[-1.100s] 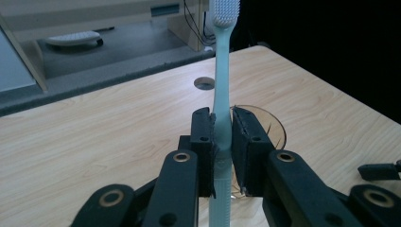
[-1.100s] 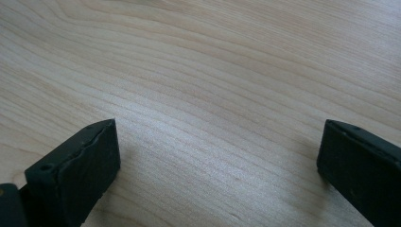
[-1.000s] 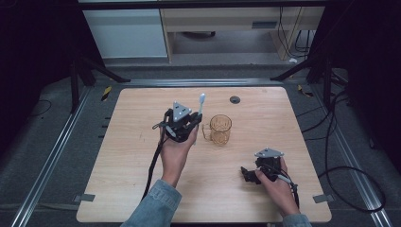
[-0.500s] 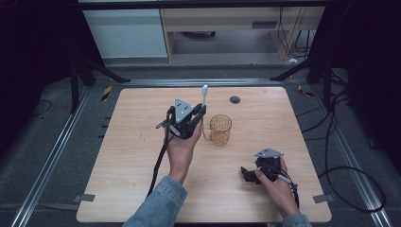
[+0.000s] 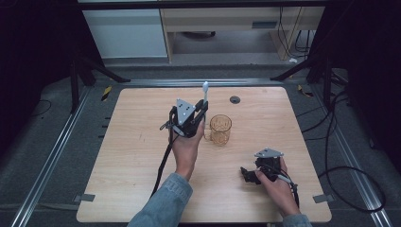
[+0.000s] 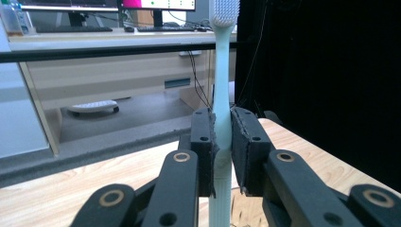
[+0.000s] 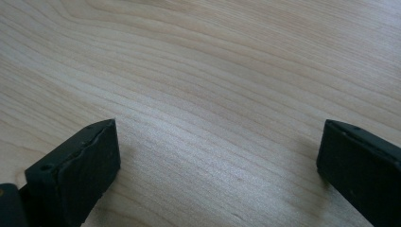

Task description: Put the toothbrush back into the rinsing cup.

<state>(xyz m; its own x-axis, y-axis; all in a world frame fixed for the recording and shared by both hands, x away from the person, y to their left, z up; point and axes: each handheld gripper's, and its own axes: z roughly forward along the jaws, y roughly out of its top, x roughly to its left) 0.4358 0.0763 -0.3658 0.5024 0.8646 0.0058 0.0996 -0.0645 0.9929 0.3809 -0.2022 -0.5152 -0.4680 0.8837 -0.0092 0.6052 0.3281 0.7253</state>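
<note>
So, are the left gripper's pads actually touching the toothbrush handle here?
Touching. The left gripper view shows both pads of the left gripper pressed flat against the toothbrush handle, with no gap on either side.

Lab-style recording setup: light wooden tabletop (image 5: pixel 142 156) on aluminium-rail frame (image 5: pixel 47 161), black tripod legs (image 5: pixel 90 71) beside it, loose black cables (image 5: pixel 340 142) on grey carpet, computer monitors (image 6: pixel 118 4) on beige desk (image 6: pixel 104 52) behind.

toothbrush (image 5: pixel 205 91) just left of cup (image 5: pixel 220 129) mid-table (image 5: pixel 127 156), small disc (image 5: pixel 235 99) behind cup
</note>
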